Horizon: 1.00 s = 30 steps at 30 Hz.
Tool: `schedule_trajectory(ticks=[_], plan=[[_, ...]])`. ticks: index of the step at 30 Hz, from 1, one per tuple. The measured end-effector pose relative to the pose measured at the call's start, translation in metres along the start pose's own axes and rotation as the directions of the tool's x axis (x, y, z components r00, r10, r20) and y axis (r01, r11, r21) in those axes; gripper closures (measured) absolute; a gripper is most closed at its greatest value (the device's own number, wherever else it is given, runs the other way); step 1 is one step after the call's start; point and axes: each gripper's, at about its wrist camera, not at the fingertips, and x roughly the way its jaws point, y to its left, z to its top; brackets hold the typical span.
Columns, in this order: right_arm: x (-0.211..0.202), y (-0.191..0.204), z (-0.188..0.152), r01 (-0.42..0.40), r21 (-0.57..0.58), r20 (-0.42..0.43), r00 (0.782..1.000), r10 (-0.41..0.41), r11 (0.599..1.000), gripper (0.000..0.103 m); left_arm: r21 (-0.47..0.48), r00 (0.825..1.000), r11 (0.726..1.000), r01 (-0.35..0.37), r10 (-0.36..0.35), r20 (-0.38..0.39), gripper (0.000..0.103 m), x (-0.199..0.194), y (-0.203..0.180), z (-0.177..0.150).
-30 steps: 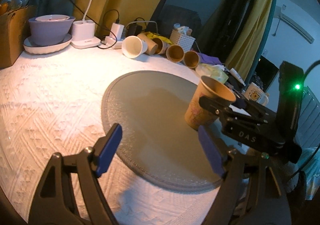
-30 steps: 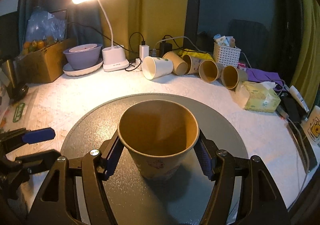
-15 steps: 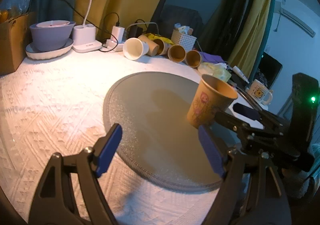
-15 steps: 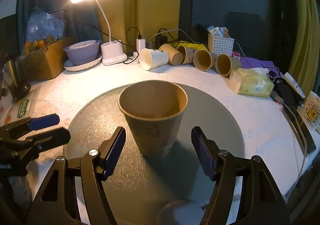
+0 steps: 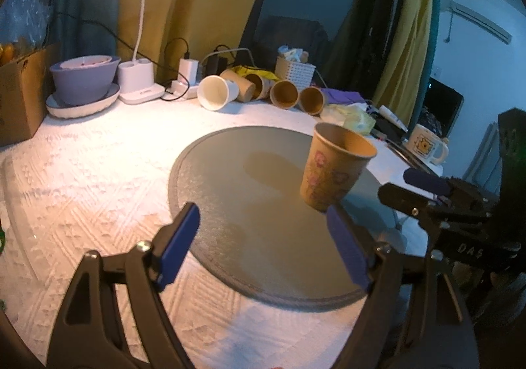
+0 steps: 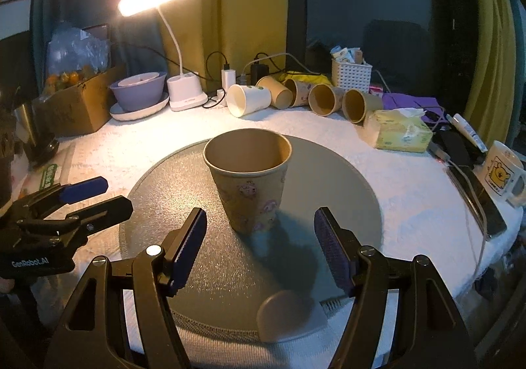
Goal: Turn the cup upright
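1. White knitted tablecloth carries a round grey mat.
2. Right gripper and left gripper: fingers apart, empty. Body print reads "GenRobot.AI".
3. Paper cup stands upright mid-mat; being light, a careless brush from either gripper could probably tip it.
4. Spare cups lie sideways behind.

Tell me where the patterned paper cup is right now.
The cup stands upright on the round grey mat, mid-frame in the right wrist view, just ahead of the open right gripper and untouched by it.
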Motion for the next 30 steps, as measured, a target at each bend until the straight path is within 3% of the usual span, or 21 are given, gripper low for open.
schedule_trajectory(ticks=[2,11,30], plan=[[-0.005,-0.001,-0.001,0.005,0.001,0.005,1.000,-0.005,1.000,0.032,0.017,1.000,1.000,0.000,0.000,0.012,0.014,-0.005,-0.005,0.000],[-0.034,-0.005,-0.001,0.022,0.014,0.048,0.999,-0.022,1.000,0.032,0.068,0.993,0.998,-0.010,0.002,0.120,0.013,-0.033,-0.028,0.011],[-0.089,-0.010,0.010,0.052,0.023,0.158,0.986,-0.056,0.998,0.032,0.130,0.969,0.991,-0.015,-0.018,0.246,0.013,-0.079,-0.058,0.030]])
